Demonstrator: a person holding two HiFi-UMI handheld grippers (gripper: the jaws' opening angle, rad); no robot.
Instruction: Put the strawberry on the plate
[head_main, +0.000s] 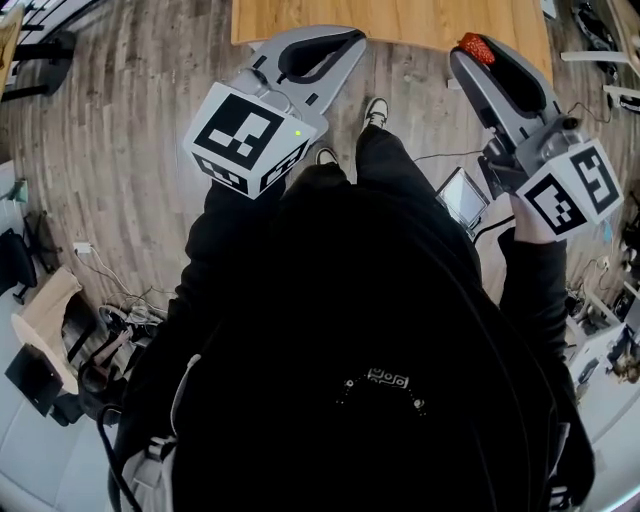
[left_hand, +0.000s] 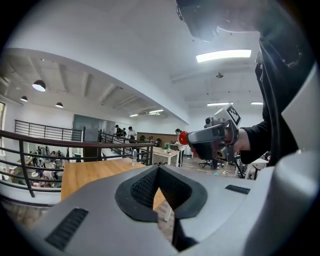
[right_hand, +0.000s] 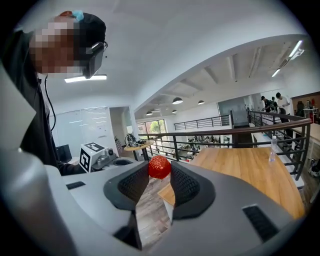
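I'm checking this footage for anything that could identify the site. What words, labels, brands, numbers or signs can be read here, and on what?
No text reads clearly in any view.
Small white print on the person's black garment: too blurred to read.
Left marker cube: black-and-white square patterns only, no letters.
Right marker cube: the same, patterns only.

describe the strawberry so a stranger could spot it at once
Find the wooden table at the top of the head view, then the right gripper by its right end. The strawberry is pinched at that gripper's tips: small, bumpy, the only red thing there.
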